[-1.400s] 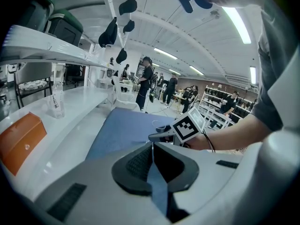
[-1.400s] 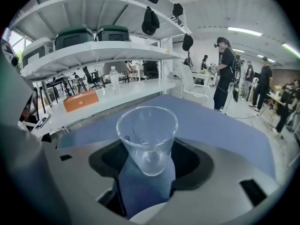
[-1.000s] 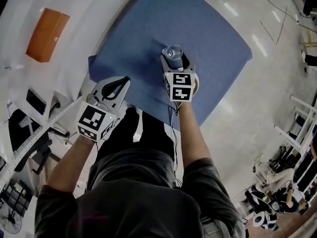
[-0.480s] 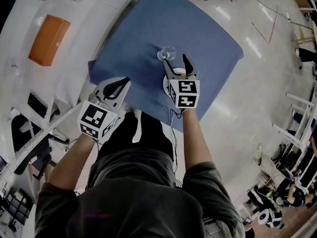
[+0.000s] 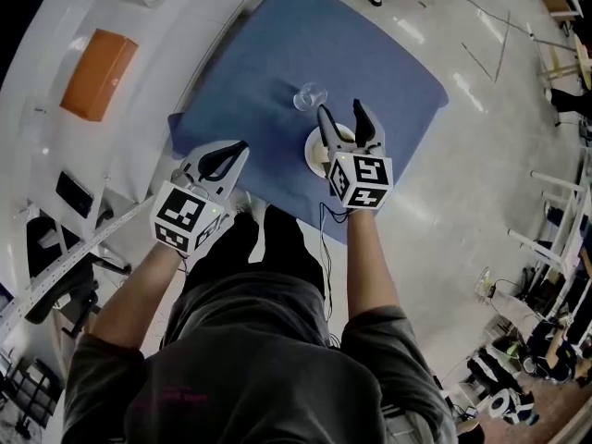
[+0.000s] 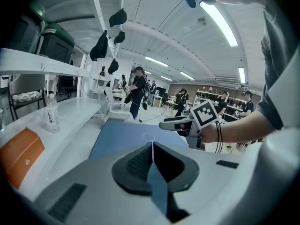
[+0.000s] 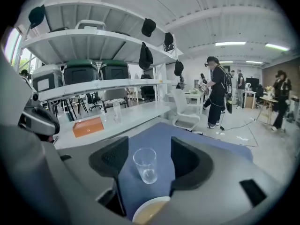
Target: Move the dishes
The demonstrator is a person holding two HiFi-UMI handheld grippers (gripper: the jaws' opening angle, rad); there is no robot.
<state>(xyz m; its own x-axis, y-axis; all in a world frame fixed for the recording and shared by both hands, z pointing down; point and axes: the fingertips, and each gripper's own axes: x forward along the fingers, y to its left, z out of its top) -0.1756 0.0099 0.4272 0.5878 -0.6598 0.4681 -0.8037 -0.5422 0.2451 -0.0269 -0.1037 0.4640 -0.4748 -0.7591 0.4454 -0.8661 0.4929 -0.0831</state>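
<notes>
Our right gripper (image 5: pixel 343 111) spread empty, left gripper (image 5: pixel 238 148) pressed together | clear glass tumbler (image 7: pixel 145 164) beyond right fingertips (image 5: pixel 323 115), white round bowl (image 5: pixel 317 153) beneath | both seemingly delivered.

Bright, even indoor light from ceiling strip lamps (image 6: pixel 220 25), the nearest flaring white; pale sheen on the glossy floor (image 5: pixel 462 183), shadows soft and faint; strong fisheye bending toward edges, black vignetted corners in both gripper views, nearest foreground soft, distance fairly sharp.
</notes>
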